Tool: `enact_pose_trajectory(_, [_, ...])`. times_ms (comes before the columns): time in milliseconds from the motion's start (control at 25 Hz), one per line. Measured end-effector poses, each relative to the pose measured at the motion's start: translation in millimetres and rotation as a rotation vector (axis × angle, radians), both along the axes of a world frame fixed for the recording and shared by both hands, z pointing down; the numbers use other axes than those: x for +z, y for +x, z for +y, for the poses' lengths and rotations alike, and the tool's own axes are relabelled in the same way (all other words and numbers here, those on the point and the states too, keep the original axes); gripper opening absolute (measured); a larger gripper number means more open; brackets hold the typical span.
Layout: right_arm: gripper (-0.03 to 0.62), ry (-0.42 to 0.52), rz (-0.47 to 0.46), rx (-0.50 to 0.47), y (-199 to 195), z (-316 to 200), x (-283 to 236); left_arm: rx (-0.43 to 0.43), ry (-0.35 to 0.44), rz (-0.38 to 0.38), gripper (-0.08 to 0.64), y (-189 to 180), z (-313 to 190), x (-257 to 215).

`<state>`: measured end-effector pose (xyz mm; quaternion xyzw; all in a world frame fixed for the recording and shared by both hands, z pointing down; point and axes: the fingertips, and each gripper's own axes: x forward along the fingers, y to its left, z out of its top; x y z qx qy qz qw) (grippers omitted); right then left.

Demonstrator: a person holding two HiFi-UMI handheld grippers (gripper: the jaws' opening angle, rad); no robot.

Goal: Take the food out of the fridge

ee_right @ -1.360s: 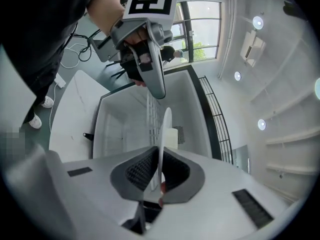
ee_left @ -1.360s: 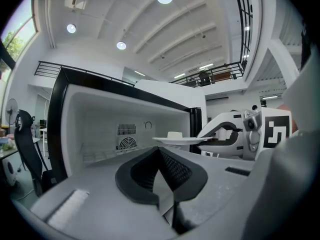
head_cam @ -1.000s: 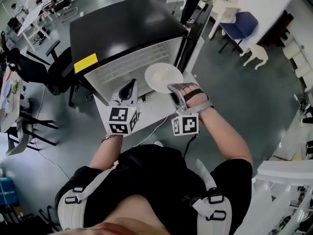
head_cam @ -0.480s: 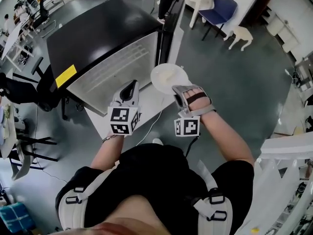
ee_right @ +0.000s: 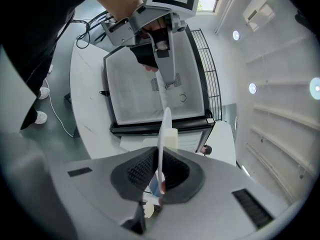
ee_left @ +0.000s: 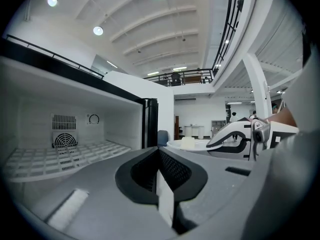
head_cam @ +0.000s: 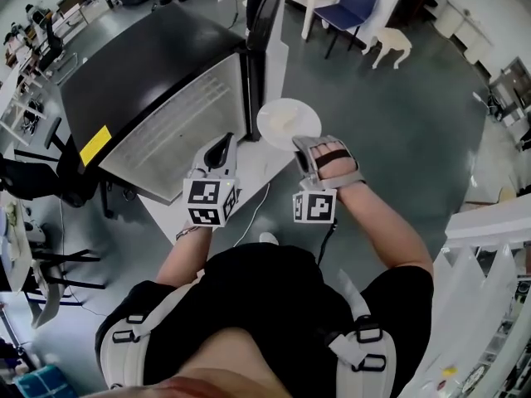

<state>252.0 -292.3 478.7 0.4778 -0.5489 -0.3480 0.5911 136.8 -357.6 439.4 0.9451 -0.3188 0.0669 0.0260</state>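
Grey hall floor, head view: fridge (head_cam: 158,98) stands open; plate (head_cam: 309,121) with pale food (head_cam: 280,121) is already outside it, pinched at the rim by the right gripper (head_cam: 301,149); left gripper (head_cam: 221,149) clenched, empty. Left gripper view: jaws together, fridge shelf (ee_left: 60,156) bare. Right gripper view: jaws clamp the plate edge-on. Likely step: carrying away; next move calls for keeping the plate level until set down.

The pale food (head_cam: 282,121) on the plate (head_cam: 309,128) is too small to identify in the head view. In the right gripper view the plate shows edge-on, its top hidden, and the left hand-held gripper (ee_right: 168,78) covers part of the fridge (ee_right: 132,91)
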Motion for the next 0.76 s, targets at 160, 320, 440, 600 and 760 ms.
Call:
enact_pose_trajectory(160, [0.023, -0.007, 0.005, 0.009, 3.6, 2.1, -1.2, 0.024, -0.004, -0.010, -0.002, 8.2, 6.0, 1.6])
enact_pose_trajectory(320, [0.024, -0.013, 0.002, 0.001, 0.2, 1.2, -0.4, 0.021, -0.012, -0.011, -0.002, 7.4, 3.6, 2.6])
enact_pose_trajectory(440, [0.025, -0.012, -0.003, -0.006, -1.4, -0.9, 0.0, 0.015, -0.016, -0.008, -0.002, 5.4, 0.7, 2.4])
enact_pose_trajectory(600, [0.025, -0.013, -0.006, -0.008, -2.8, -3.5, 0.9, 0.006, -0.018, -0.010, -0.002, 2.0, -1.8, 3.4])
enact_pose_trajectory(760, [0.023, -0.007, -0.004, -0.017, -5.2, -6.2, -1.5, -0.001, -0.010, -0.011, -0.002, 0.0, -5.1, 1.8])
